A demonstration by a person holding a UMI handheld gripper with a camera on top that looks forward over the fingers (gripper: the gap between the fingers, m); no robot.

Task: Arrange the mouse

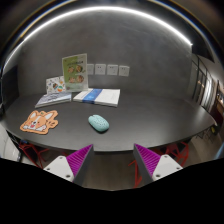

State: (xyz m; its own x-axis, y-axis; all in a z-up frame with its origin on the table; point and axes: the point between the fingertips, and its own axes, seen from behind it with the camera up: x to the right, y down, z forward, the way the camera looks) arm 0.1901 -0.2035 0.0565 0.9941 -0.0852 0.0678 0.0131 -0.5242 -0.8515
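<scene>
A pale teal mouse [98,123] lies on the dark round table [140,120], near its middle and well beyond my fingers. An orange fox-shaped mouse mat [40,122] lies to the left of the mouse, apart from it. My gripper [113,160] is held back at the table's near edge. Its two fingers [72,160] with magenta pads stand wide apart with nothing between them.
A white and blue book [97,96] and another flat book [54,98] lie at the far side. An upright picture card [74,71] stands behind them. Red chair frames [28,148] show under the table's near edge. A wall with sockets [112,69] is behind.
</scene>
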